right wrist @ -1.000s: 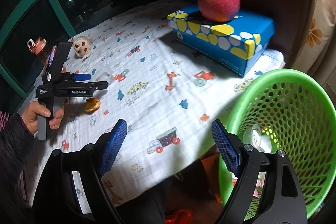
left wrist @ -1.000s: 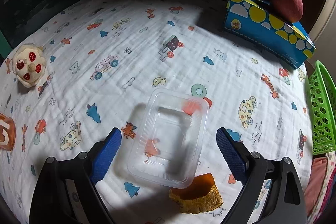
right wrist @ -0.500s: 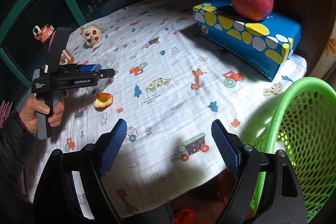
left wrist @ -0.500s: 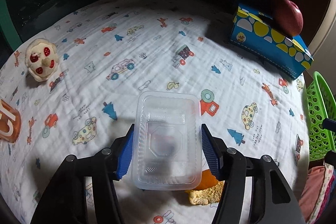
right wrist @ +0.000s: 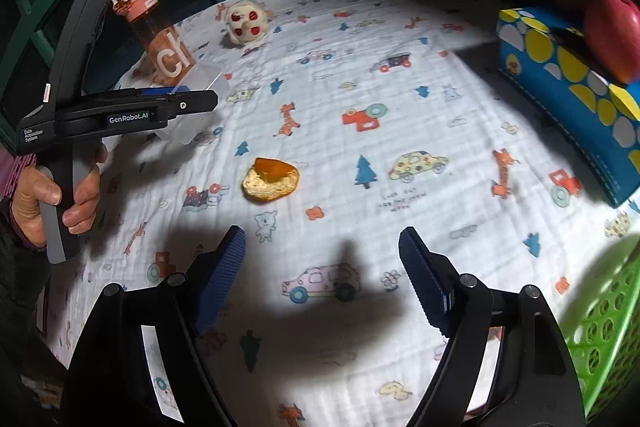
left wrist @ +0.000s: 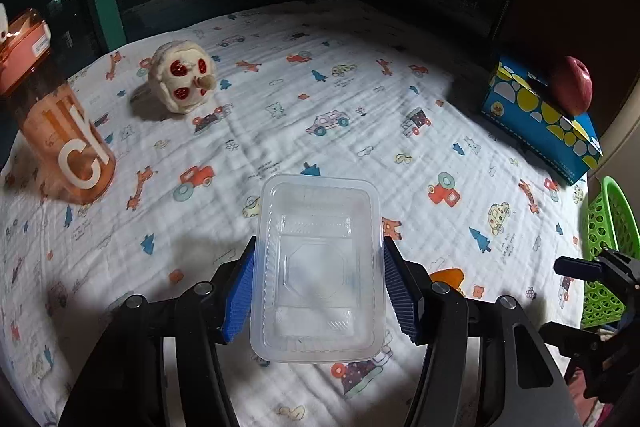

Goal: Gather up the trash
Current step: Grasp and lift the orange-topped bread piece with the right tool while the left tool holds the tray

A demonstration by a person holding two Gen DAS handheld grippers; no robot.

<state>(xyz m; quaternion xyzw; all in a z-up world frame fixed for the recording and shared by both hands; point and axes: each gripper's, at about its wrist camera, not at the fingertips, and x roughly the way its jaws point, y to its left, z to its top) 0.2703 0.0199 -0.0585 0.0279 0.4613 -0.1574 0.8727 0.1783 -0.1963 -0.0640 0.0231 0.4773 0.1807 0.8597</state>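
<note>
My left claw (left wrist: 318,285) pinches a clear plastic tray (left wrist: 318,267) by its 2 long sides, lifted above the printed cloth (left wrist: 360,99); thin, light, slippery, it should buckle if squeezed; my right claw (right wrist: 322,277), jaws just narrowing, holds nothing, near a soft curled orange peel (right wrist: 271,177); green mesh basket (right wrist: 604,327) beside.

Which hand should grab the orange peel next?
Right. Its claw is open and empty, facing the orange peel; the left claw is clamped on the clear plastic container.
</note>
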